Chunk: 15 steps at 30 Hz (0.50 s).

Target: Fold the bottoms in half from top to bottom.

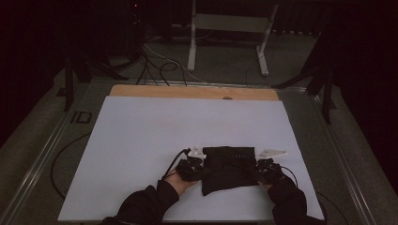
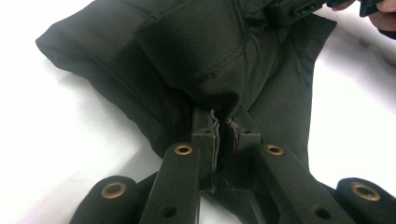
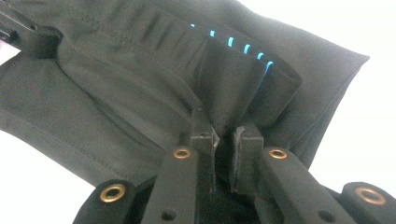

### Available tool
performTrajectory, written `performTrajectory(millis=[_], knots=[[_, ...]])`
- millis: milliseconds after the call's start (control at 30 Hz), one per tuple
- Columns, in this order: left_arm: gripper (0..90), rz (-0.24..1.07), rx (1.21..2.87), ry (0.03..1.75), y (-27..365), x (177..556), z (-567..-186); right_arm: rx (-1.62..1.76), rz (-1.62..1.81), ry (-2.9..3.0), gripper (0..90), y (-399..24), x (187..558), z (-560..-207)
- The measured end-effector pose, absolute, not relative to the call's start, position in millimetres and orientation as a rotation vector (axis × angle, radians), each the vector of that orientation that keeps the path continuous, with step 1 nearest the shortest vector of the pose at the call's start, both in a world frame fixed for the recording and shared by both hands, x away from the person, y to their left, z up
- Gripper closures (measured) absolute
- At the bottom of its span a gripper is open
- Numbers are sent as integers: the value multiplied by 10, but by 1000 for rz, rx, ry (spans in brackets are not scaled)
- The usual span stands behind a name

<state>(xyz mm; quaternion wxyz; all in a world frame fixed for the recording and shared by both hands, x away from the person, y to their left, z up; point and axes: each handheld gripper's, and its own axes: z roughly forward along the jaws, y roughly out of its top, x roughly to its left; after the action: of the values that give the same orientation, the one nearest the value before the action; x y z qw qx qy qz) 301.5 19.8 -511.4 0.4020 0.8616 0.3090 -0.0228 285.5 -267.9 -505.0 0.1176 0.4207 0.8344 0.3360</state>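
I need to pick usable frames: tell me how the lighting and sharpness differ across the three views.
High view: dim and underexposed, the black garment and both grippers merge into one dark mass on the white sheet. Left gripper view: bright, the sheet blown out white, jaws near the lens soft. Right gripper view: also bright, fabric weave and blue stitches clear.

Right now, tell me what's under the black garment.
The black garment lies on the white sheet, with each gripper pinching a fold: left gripper, right gripper. Anything beneath its middle is covered.

White table sheet (image 1: 141, 140) lies open around the folded black garment (image 1: 230, 168).
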Motion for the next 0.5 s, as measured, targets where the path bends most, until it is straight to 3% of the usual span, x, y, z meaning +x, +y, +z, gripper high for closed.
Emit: performTrajectory(millis=[33, 100, 133, 167, 433, 467, 500], knots=[[828, -52, 2177, 771, 200, 3010, -5113, 1231, 981, 2440, 813, -2677, 2853, -5047], [782, -66, 2166, 755, 214, 3008, -5100, 1228, 990, 2425, 703, -2678, 2848, -5031], [757, -66, 2166, 755, 214, 3008, -5100, 1228, 990, 2425, 703, -2678, 2848, -5031], [724, -68, 2165, 740, 222, 3004, -5073, 1245, 1013, 2421, 622, -2689, 2848, -5031], [489, -37, 2142, 712, 283, 2989, -4922, 1226, 1039, 2414, 463, -2682, 2847, -4990], [445, -41, 2139, 706, 301, 2989, -4895, 1213, 1041, 2386, 357, -2683, 2840, -4940], [421, -38, 2137, 700, 318, 2988, -4871, 1210, 1055, 2378, 322, -2687, 2840, -4918]])
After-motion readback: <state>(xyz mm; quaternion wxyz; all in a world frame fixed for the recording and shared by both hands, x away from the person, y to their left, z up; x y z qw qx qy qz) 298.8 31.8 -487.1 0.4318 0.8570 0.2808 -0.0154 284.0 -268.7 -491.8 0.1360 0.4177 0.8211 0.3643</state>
